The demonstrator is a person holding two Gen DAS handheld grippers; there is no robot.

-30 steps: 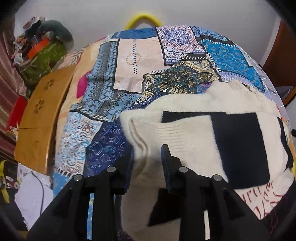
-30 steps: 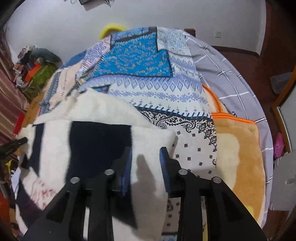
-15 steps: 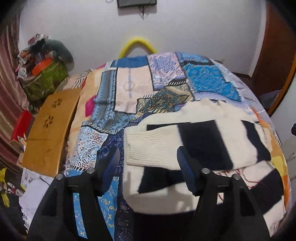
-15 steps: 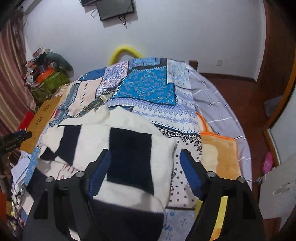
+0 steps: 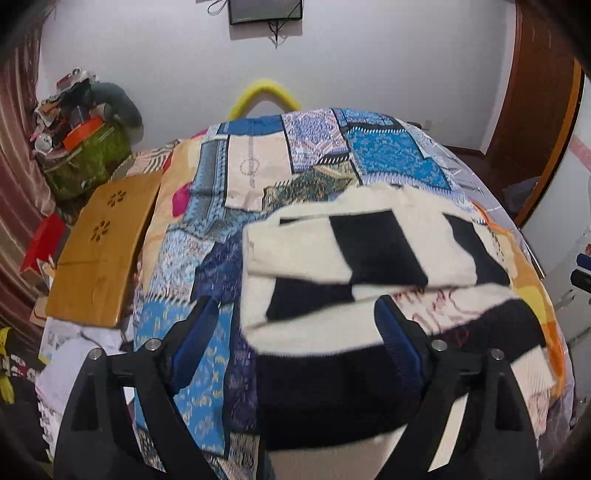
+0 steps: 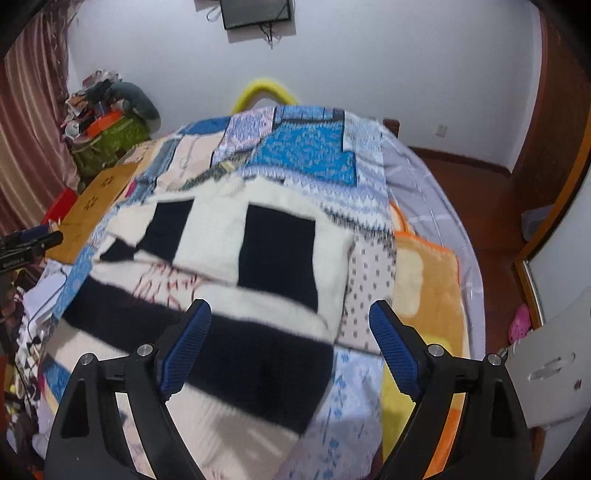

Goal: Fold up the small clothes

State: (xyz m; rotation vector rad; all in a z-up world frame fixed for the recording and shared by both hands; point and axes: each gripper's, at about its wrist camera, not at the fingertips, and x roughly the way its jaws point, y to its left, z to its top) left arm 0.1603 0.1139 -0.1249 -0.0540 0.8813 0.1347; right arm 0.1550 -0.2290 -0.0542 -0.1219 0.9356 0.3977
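A cream-and-black striped sweater lies folded on a bed covered by a patchwork bedspread, its upper layer doubled over the lower one, which carries red stitched lettering, blurred in both views. The left gripper hangs above the sweater's near left edge, its blue-padded jaws wide apart and opening, nothing pressed between them; the knit lies on the bed below the gap, and the left finger stands over bare bedspread just beside the garment. The right gripper hangs over the sweater's near right corner, jaws likewise spread and opening, gripping nothing; its right finger stands past the sweater's edge over a dotted white patch of the cover, while the left finger sits over a black stripe. Beyond the right finger an orange blanket lies along the bed's edge. Well left of the left gripper a wooden board leans against the mattress, with a heap of clutter on a green bag behind it. Beyond the fingertips, past the far end of the bed, a yellow hoop rises against the white wall under a wall-mounted screen.
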